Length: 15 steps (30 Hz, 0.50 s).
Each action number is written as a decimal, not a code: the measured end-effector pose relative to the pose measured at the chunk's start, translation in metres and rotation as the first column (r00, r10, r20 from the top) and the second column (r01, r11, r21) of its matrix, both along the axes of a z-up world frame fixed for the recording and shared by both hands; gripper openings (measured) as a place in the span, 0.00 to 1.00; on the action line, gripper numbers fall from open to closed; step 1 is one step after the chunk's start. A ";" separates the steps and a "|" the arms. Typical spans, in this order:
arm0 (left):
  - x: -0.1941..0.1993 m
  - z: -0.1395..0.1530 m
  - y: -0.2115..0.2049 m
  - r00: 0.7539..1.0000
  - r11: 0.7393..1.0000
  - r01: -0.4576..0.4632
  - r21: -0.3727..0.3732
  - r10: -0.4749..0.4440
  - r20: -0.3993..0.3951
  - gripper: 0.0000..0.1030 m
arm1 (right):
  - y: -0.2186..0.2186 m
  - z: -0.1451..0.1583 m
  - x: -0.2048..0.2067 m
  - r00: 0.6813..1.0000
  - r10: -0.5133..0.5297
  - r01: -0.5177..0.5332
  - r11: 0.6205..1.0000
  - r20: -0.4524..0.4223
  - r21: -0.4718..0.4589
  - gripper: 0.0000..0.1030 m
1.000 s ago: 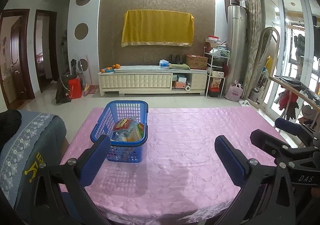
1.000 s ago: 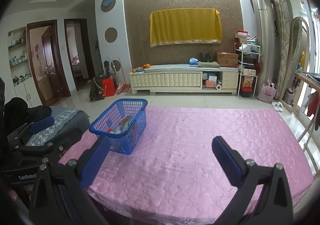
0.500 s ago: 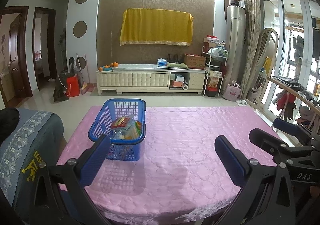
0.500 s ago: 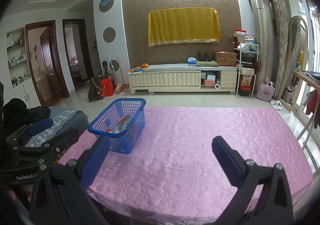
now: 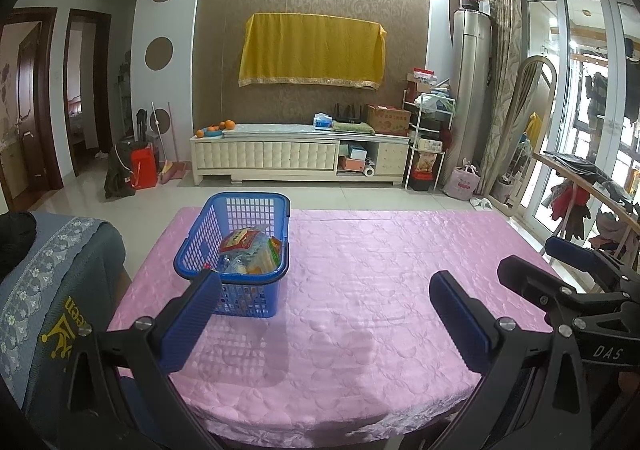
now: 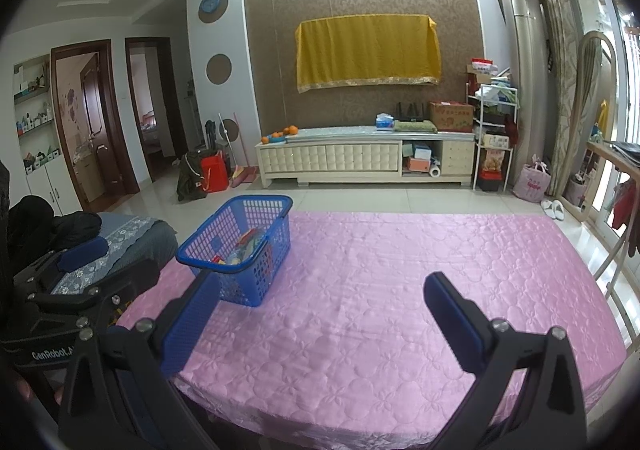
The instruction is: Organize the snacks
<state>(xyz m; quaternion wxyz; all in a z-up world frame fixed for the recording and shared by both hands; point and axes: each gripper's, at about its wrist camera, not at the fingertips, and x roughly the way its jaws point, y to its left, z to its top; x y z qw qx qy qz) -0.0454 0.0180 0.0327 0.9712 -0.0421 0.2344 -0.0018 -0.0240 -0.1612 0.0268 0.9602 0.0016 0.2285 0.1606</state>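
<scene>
A blue plastic basket (image 5: 256, 210) stands on the left part of the pink-covered table (image 5: 380, 270). Several snack packets (image 5: 250, 250) lie inside it. The basket also shows in the right wrist view (image 6: 260, 210), with the snack packets (image 6: 244, 246) in it. My left gripper (image 5: 324, 314) is open and empty, held above the table's near edge, with the basket just beyond its left finger. My right gripper (image 6: 320, 314) is open and empty, to the right of the left one, which shows at the left edge of its view (image 6: 60, 278).
A chair with a grey embroidered cover (image 5: 52, 270) stands at the table's left side. A white TV cabinet (image 5: 300, 158) and a shelf rack (image 5: 428, 138) stand across the tiled floor. A wooden rail with clothes (image 5: 592, 194) runs along the right.
Both grippers have drawn back and risen a little, so the basket and table look slightly farther away. Both stay open and empty.
</scene>
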 end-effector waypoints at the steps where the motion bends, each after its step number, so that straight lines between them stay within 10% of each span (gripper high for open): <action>1: 0.000 0.000 0.000 1.000 1.000 0.000 0.001 0.000 0.000 1.00 | 0.000 0.000 0.000 1.000 0.000 0.000 1.000 0.000 0.000 1.00; 15: -0.003 -0.001 0.002 1.000 1.000 0.002 0.000 -0.002 -0.007 1.00 | -0.001 0.001 -0.001 1.000 -0.001 0.001 1.000 -0.008 -0.002 1.00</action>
